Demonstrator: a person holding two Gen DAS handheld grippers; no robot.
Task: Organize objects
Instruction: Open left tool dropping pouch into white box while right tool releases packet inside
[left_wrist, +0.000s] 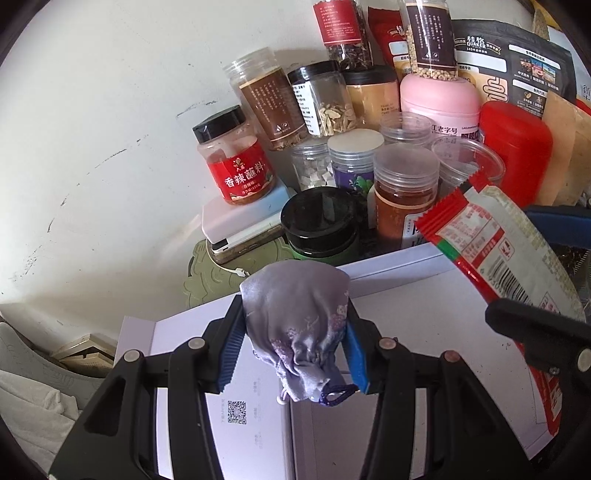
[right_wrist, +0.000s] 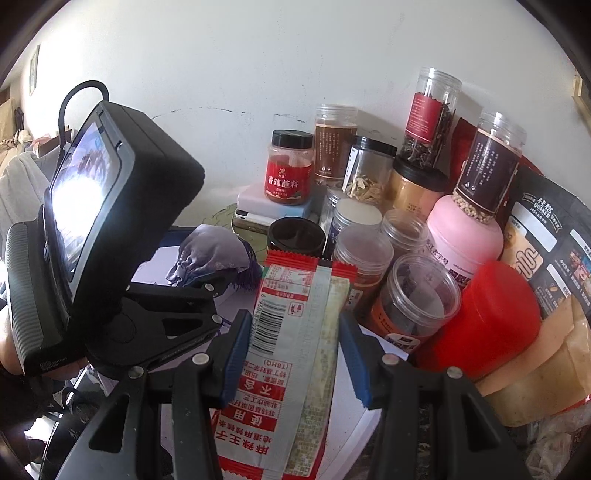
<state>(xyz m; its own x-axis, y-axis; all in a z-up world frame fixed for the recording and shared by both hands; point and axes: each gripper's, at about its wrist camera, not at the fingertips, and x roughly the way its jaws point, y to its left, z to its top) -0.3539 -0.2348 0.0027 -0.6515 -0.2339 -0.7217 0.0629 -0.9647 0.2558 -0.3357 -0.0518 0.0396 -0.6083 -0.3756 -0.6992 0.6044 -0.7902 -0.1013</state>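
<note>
The left gripper (left_wrist: 295, 332) is closed on a small grey-purple satin pouch (left_wrist: 299, 328), both blue pads pressing its sides, and it is over the white box (left_wrist: 406, 306), near the box's far edge. The right gripper (right_wrist: 291, 354) is clamped on a red-and-white snack packet (right_wrist: 291, 350), which stands out past the fingertips toward the jars. Just behind the far edge of the box the space is very crowded: a black-lidded jar (left_wrist: 319, 221), a clear jar of red powder (left_wrist: 404, 195), a pink canister (left_wrist: 439, 99) and a red container (left_wrist: 513, 147) stand close together. Free room is mostly on the left, along the white wall (left_wrist: 110, 110), beside the red-labelled spice jar (left_wrist: 234, 158) on a flat white device (left_wrist: 236, 221).
</note>
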